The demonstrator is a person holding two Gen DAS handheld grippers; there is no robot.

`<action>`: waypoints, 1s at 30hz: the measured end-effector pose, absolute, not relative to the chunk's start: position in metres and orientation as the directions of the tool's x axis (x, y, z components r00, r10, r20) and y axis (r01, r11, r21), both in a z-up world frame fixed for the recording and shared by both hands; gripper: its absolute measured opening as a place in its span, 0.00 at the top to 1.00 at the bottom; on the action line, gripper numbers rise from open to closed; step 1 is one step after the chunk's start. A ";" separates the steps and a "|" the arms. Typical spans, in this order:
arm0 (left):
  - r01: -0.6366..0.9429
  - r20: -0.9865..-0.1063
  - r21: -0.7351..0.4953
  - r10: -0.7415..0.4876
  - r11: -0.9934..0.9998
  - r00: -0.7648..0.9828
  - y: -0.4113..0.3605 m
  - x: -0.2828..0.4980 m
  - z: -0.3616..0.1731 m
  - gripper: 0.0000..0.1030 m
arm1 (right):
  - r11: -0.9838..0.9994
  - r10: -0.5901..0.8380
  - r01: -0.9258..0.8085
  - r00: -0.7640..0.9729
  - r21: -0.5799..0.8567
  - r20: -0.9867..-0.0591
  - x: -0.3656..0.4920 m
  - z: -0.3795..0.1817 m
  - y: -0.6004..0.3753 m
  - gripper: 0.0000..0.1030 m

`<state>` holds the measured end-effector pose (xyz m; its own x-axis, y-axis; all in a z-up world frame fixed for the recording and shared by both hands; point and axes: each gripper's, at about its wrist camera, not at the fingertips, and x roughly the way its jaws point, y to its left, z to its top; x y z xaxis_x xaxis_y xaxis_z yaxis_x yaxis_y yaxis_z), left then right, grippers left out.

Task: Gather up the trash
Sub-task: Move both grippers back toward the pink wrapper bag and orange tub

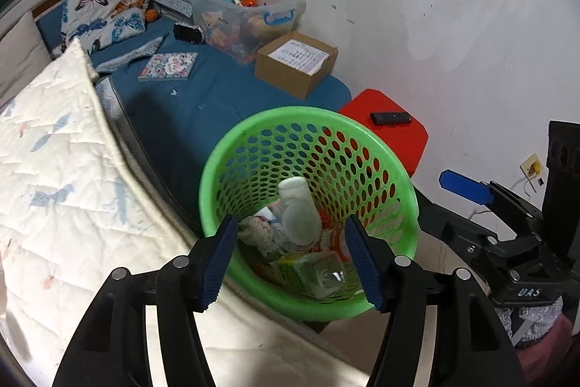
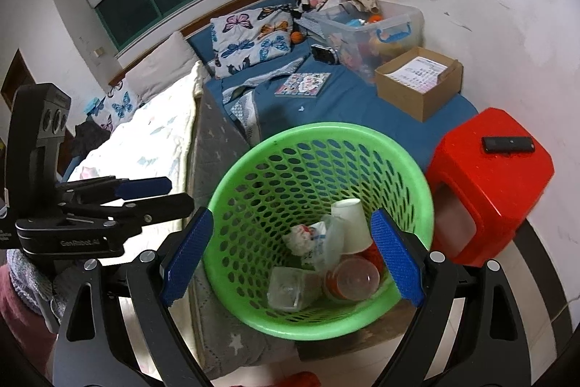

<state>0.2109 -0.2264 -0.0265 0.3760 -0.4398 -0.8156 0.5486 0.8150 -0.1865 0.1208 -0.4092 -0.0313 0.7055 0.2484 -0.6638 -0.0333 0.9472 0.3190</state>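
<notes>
A green perforated trash basket (image 1: pixel 217 165) stands beside the bed and holds a white paper cup (image 1: pixel 295 191), a clear plastic bottle (image 1: pixel 319 272), crumpled wrappers and a red-lidded container (image 2: pixel 349 280). It also shows in the right wrist view (image 2: pixel 232 187). My left gripper (image 1: pixel 291 263) is open and empty, just above the basket's near rim. My right gripper (image 2: pixel 293 258) is open and empty, also over the basket's near side. Each gripper shows at the edge of the other's view, the right gripper (image 1: pixel 467 187) and the left gripper (image 2: pixel 152 194).
A red plastic stool (image 2: pixel 485 176) with a black remote (image 2: pixel 507 144) stands right of the basket. The blue bed (image 1: pixel 203 104) carries a cardboard box (image 1: pixel 295 68), a clear toy bin (image 1: pixel 250 17), a book (image 1: pixel 168 66), butterfly pillows and a white quilt (image 1: pixel 54 176). A stained wall lies behind.
</notes>
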 end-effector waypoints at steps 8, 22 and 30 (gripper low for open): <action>0.472 -0.784 -0.184 -0.419 0.862 0.459 -0.169 0.192 -0.017 0.42 | 0.946 0.288 -0.104 0.698 0.306 -0.655 0.123 -0.022 -0.376 0.14; 0.210 -0.775 -0.147 -0.244 0.967 0.583 -0.031 0.175 -0.019 0.36 | 0.923 0.384 -0.267 0.654 0.276 -0.652 0.144 -0.010 -0.286 0.14; 0.037 -0.766 -0.092 -0.094 0.995 0.636 0.053 0.171 -0.021 0.21 | 0.900 0.432 -0.348 0.620 0.264 -0.656 0.153 -0.007 -0.238 0.14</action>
